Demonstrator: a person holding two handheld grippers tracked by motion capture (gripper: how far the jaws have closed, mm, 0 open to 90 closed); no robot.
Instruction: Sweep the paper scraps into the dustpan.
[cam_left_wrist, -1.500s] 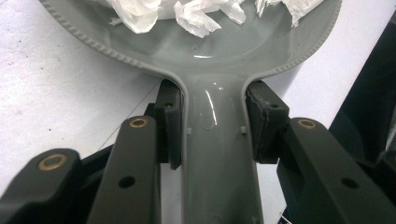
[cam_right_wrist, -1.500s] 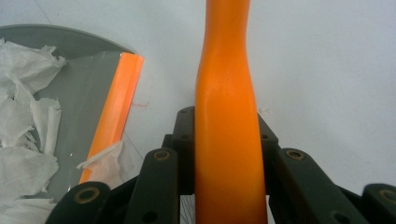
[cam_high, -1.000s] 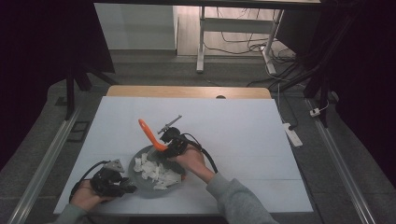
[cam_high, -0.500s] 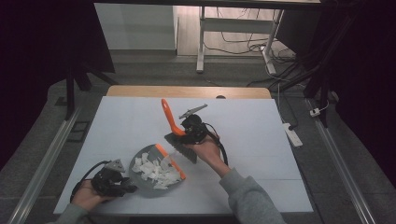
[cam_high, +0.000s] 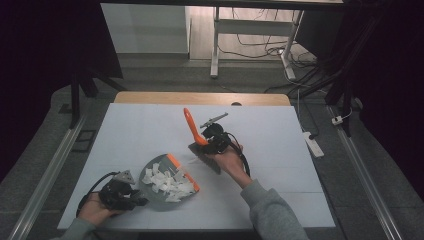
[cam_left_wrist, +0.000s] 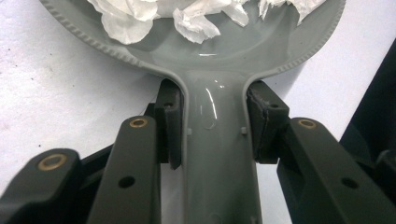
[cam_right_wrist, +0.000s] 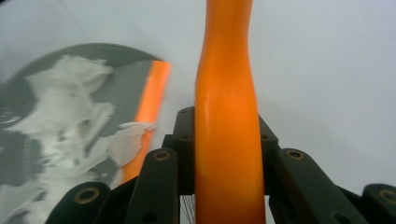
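Note:
A grey dustpan (cam_high: 160, 197) with an orange lip lies on the white table near its front left, holding several torn white paper scraps (cam_high: 167, 181). My left gripper (cam_high: 125, 196) is shut on the dustpan's handle (cam_left_wrist: 218, 154); its pads (cam_left_wrist: 169, 121) press both sides. My right gripper (cam_high: 212, 140), to the right of the pan, is shut on the orange handle (cam_right_wrist: 226, 116) of a small brush (cam_high: 192, 127), whose dark bristles (cam_high: 206, 157) rest on the table just right of the pan's lip. The pan (cam_right_wrist: 84, 84) and scraps show blurred in the right gripper view.
The white table top (cam_high: 280, 135) has open room at the right and the back. A wooden strip (cam_high: 200, 98) runs along its far edge. Beyond it stand a metal frame and cables on the floor. A power strip (cam_high: 313, 144) lies off the right edge.
My right gripper has carried the brush from over the pan out to the right and a little farther back. The left gripper and the dustpan have stayed put.

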